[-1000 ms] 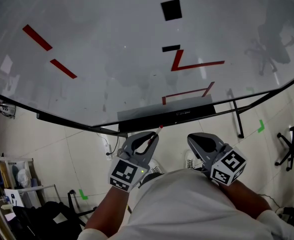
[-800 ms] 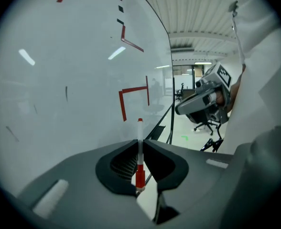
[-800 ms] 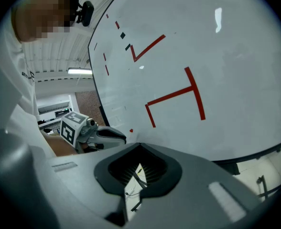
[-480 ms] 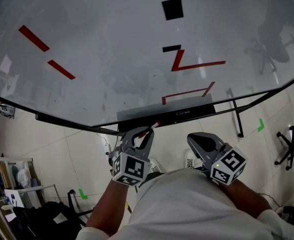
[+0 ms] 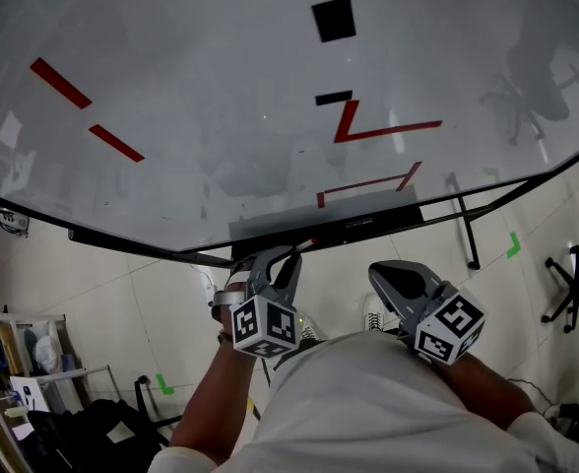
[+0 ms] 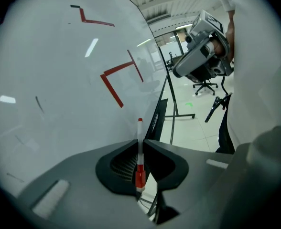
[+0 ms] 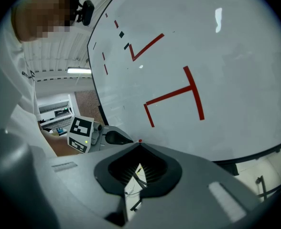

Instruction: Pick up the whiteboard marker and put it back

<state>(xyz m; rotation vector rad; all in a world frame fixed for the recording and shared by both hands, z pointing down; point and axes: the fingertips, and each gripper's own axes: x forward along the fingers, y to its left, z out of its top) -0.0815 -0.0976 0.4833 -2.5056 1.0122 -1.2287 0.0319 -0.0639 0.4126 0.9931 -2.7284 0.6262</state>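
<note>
Across the upper part of the head view spreads the whiteboard point(image 5: 221, 87), marked with red lines and black squares. Along its lower edge, centre frame, runs a dark tray point(image 5: 368, 227).

Just below the tray, the left claw point(image 5: 282, 262) is clenched on the whiteboard marker point(image 6: 140, 162). Its jaws pinch the white barrel, and the red tip pokes past them toward the tray's left end. The tip sits near the tray, but I cannot tell whether it touches. The right claw point(image 7: 139, 145), at lower right of the head view, has its jaws together with nothing between them and hangs idle.

The pickup looks done and the step in hand seems to be the return. The next move likely calls for laying the marker lengthwise onto the tray, then releasing the left claw without flicking it off.
</note>
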